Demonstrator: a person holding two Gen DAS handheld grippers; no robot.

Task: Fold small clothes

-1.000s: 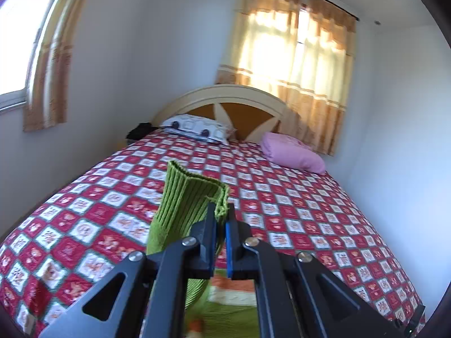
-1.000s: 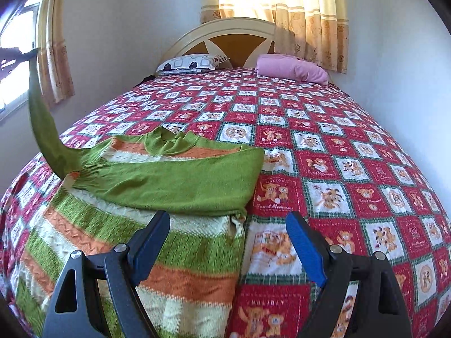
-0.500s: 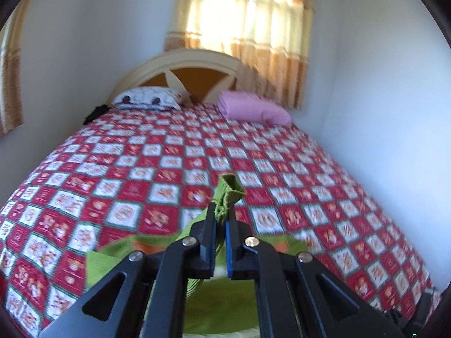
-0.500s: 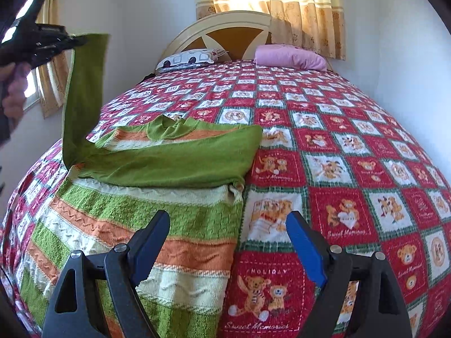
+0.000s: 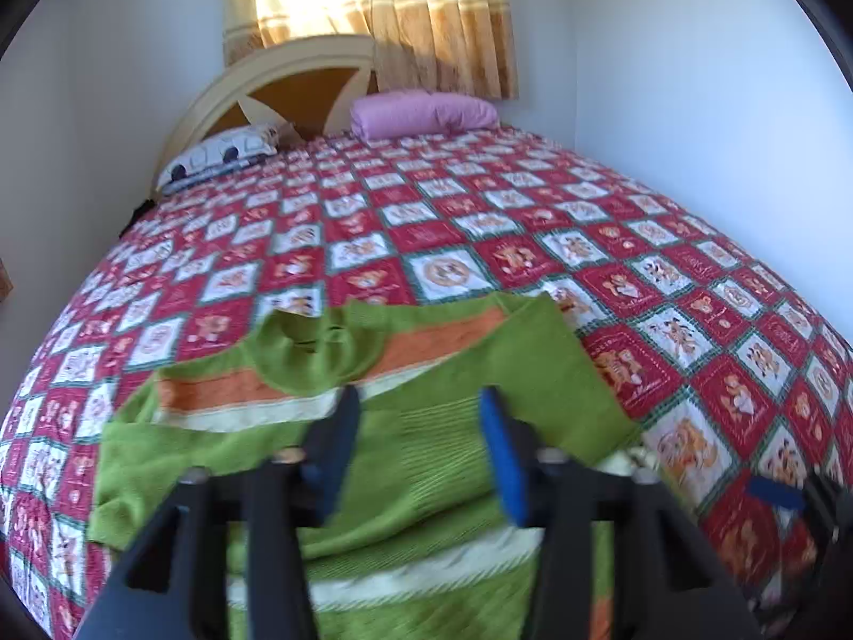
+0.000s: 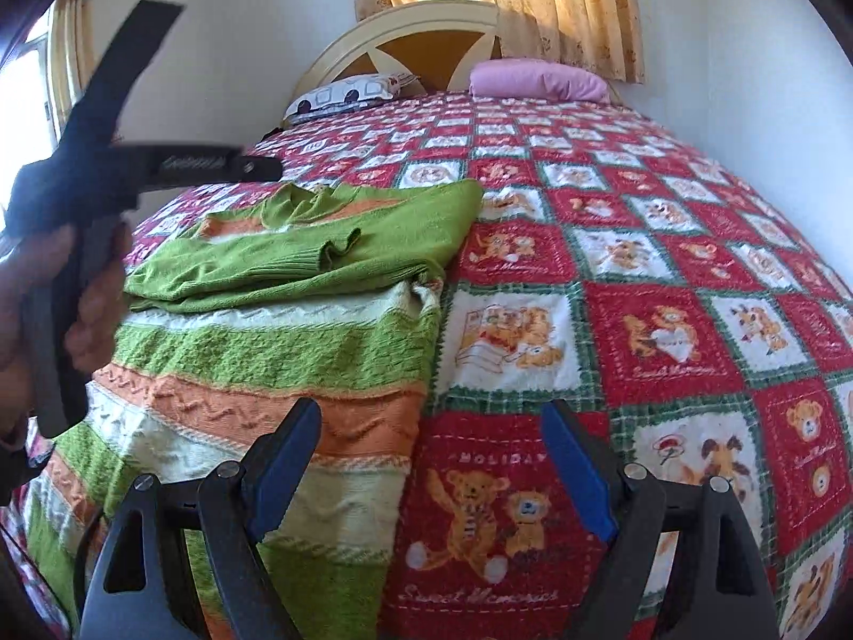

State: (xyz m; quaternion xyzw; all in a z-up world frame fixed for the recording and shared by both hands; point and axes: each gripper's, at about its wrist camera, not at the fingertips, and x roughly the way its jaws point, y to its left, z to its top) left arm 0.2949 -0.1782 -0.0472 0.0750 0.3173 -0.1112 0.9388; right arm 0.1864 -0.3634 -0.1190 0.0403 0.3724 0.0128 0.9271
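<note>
A small green sweater with orange and cream stripes (image 6: 298,352) lies flat on the bed, collar toward the headboard. Both green sleeves (image 6: 320,250) lie folded across its chest, one over the other. In the left wrist view the sweater (image 5: 426,458) fills the near foreground. My left gripper (image 5: 421,437) is open and empty just above the folded sleeves; it also shows at the left of the right wrist view (image 6: 160,165), held in a hand. My right gripper (image 6: 432,464) is open and empty, low over the sweater's right edge near its hem.
The red patchwork bedspread (image 6: 640,277) covers the whole bed. A white patterned pillow (image 6: 346,96) and a pink pillow (image 6: 538,80) lie at the headboard (image 6: 421,42). White walls stand close on both sides, and curtains (image 5: 373,10) hang behind.
My left gripper carried the raised green sleeve rightward and down across the sweater's chest, then opened and let it go. The right gripper moved slightly closer and stayed open.
</note>
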